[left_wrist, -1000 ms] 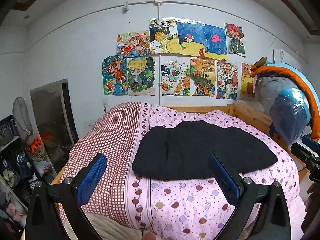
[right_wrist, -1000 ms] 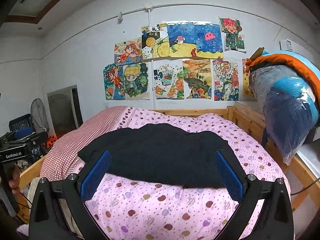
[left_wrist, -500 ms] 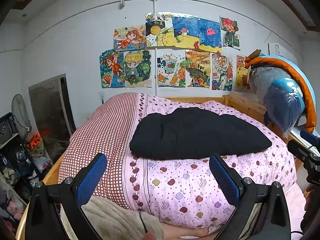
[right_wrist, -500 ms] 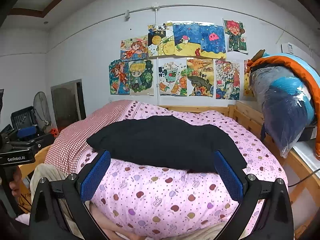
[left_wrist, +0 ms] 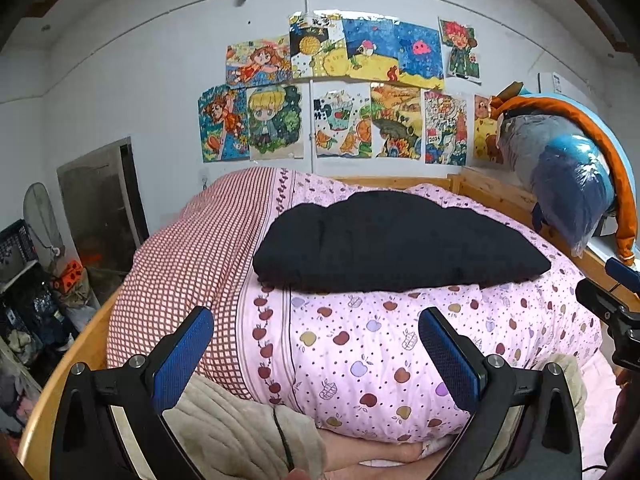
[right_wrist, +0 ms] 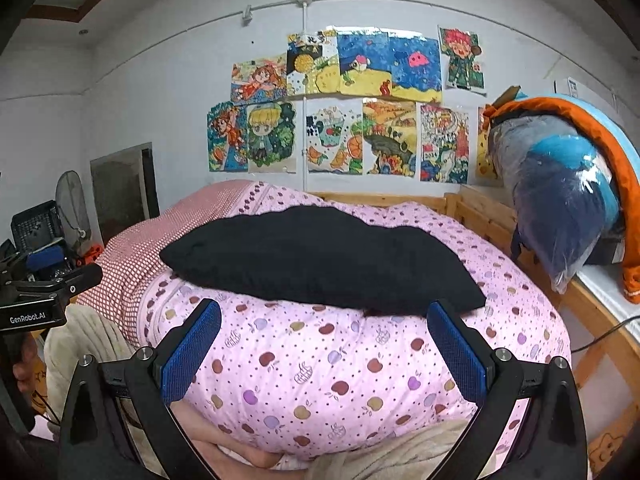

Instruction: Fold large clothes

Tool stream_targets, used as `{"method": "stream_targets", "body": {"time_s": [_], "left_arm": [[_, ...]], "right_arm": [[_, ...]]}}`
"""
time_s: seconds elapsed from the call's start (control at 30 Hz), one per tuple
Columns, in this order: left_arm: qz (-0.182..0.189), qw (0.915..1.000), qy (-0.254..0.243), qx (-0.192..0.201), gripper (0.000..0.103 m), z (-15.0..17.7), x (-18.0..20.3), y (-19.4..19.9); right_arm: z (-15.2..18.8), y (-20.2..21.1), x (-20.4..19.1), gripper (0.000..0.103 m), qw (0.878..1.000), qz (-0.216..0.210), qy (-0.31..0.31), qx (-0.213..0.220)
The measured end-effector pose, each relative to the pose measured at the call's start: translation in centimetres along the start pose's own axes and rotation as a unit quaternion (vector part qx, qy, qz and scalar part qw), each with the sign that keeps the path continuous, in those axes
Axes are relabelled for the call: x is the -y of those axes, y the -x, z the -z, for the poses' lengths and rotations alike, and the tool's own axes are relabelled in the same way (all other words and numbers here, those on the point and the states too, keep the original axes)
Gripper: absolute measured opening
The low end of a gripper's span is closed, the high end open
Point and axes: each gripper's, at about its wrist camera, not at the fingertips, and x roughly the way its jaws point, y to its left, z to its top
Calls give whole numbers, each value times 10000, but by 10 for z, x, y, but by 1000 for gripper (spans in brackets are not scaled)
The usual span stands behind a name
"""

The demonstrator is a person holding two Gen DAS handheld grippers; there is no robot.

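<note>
A black garment point(left_wrist: 396, 244) point(right_wrist: 316, 258) lies folded in a flat bundle on top of a heaped pink apple-print quilt point(left_wrist: 360, 340) point(right_wrist: 320, 356). My left gripper point(left_wrist: 316, 354) is open, its blue pads well below and in front of the garment, with nothing between them. My right gripper point(right_wrist: 324, 350) is open too, pads level with the quilt's front face, just under the garment's near edge. In the left wrist view the right gripper's body point(left_wrist: 612, 308) shows at the right edge; the left gripper's body point(right_wrist: 36, 296) shows at the left of the right wrist view.
The quilt rests on a wooden bed frame point(left_wrist: 500, 196) point(right_wrist: 480, 208). A beige blanket point(left_wrist: 240, 432) and a cable lie at the near edge. Bagged blue and orange bedding point(right_wrist: 560, 200) sits on the right. Crates and a fan point(left_wrist: 40, 224) stand left. Drawings cover the wall.
Both grippers have drawn back and down from the bed; the black garment now sits higher and farther away in both views. The garment itself has not moved.
</note>
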Motion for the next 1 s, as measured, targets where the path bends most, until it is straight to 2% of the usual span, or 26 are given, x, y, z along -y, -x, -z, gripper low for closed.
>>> {"method": "stream_targets", "body": {"time_s": [0.17,0.53,1.0], "left_arm": [[-125,9998,-134,-47,103,7,8,-16],[-127,9995,-274,-84,103,15,24,-40],[-139,9994,-312,-58,103,13,29,-50]], "right_arm": [[10,-15,5,101,9997,39,-103,-203],[25,-41,12,101,9985,234,-166,-473],[34,-47,21,101,9969,359,-336,-612]]}}
